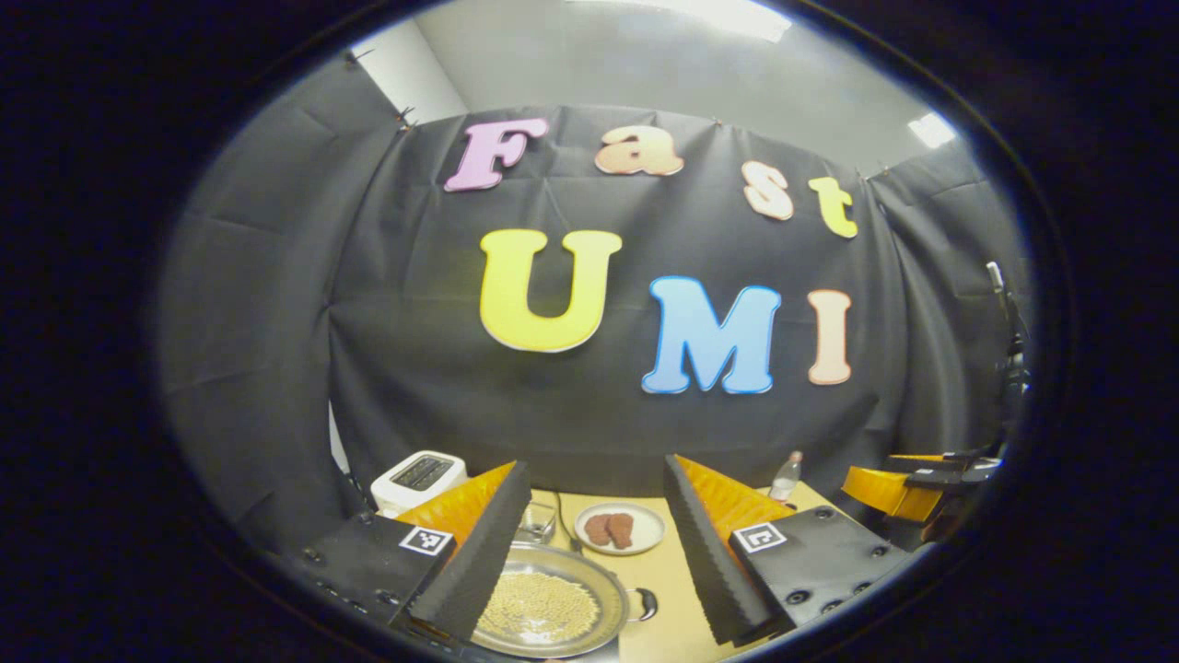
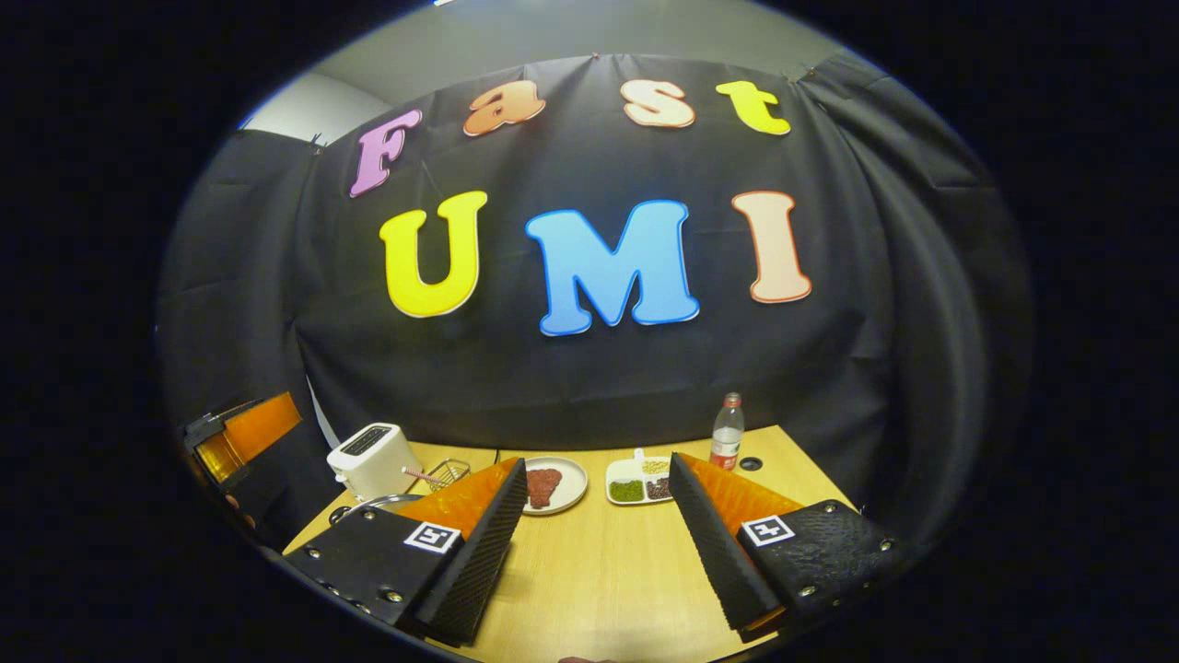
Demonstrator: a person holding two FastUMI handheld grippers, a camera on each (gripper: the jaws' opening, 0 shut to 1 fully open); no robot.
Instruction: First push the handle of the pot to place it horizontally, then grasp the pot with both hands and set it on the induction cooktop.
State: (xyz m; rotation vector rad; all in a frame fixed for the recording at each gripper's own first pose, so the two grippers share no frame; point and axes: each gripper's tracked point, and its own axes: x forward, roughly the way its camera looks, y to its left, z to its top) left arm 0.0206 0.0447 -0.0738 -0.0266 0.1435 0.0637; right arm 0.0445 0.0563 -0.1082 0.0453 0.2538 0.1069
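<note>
A round metal pot (image 1: 543,608) full of pale yellow grains sits on the wooden table (image 1: 677,608) at the bottom of the left gripper view. A small dark loop handle (image 1: 647,603) sticks out on the pot's right side. My left gripper (image 1: 594,552) hovers open above the pot, its fingers spread on either side and touching nothing. The right gripper (image 1: 907,488) shows far off at the right edge. In the right gripper view my right gripper (image 2: 594,543) stands open over bare table (image 2: 599,571). Only a sliver of the pot's rim (image 2: 373,504) peeks out behind its left finger, and the left gripper (image 2: 244,437) is at the far left.
A white toaster (image 2: 371,458) stands at the back left with a small wire basket (image 2: 447,474) beside it. A plate of meat (image 2: 550,483), a divided dish of beans (image 2: 640,481) and a bottle (image 2: 728,431) line the back of the table.
</note>
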